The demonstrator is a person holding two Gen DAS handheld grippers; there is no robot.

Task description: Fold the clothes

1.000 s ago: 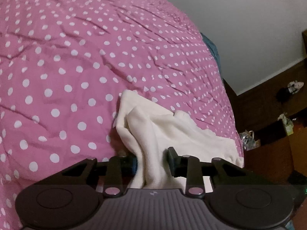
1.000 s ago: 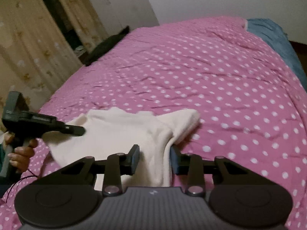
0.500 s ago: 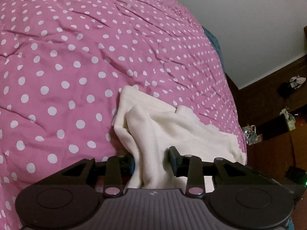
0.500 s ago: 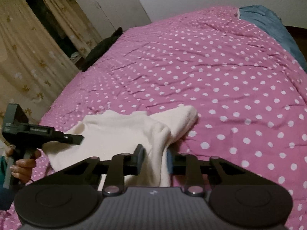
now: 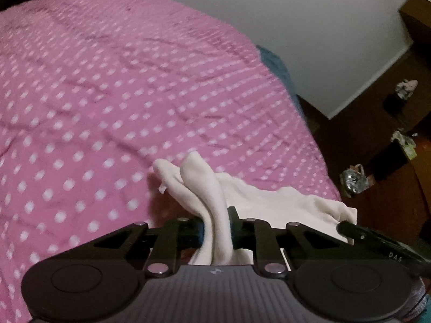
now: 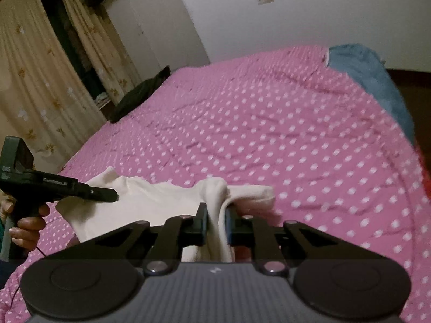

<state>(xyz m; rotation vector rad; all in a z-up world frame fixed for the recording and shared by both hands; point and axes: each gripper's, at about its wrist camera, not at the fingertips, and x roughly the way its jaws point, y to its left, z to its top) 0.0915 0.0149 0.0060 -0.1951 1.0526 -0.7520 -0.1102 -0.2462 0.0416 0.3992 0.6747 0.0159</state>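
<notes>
The cream garment [image 6: 161, 204] lies at the near edge of the bed, on the pink polka-dot bedspread [image 6: 269, 123], and both tools have a bunch of it. From the right wrist view, a thick fold of cream cloth rises between the right tool [image 6: 216, 223] fingers, jaws narrow and closing, pads pressing on the fabric from both sides. The cloth peaks just above the fingers, then drapes away to the left and to the right, where one end lies blurred on the spread. Over on the left of that view, the left tool [image 6: 107, 196] reaches in, its tip at the garment's far corner, with the person's hand [image 6: 27, 223] wrapped round the grip.

Switch to the left wrist view: same story. The left tool [image 5: 216, 228] is narrow and closing, two rounded folds of the garment [image 5: 204, 188] standing up between its pads and squeezed there. The rest of the cloth stretches off to the right, where the dark tip of the right tool [image 5: 350, 228] meets its edge.

Beyond the garment the bedspread runs wrinkled to the far side. A blue blanket [image 6: 371, 75] sits at the far right corner, a dark piece of clothing [image 6: 140, 97] at the far left edge. Floral curtains [image 6: 35, 80] hang at left, a pale wall [image 6: 296, 10] behind.
</notes>
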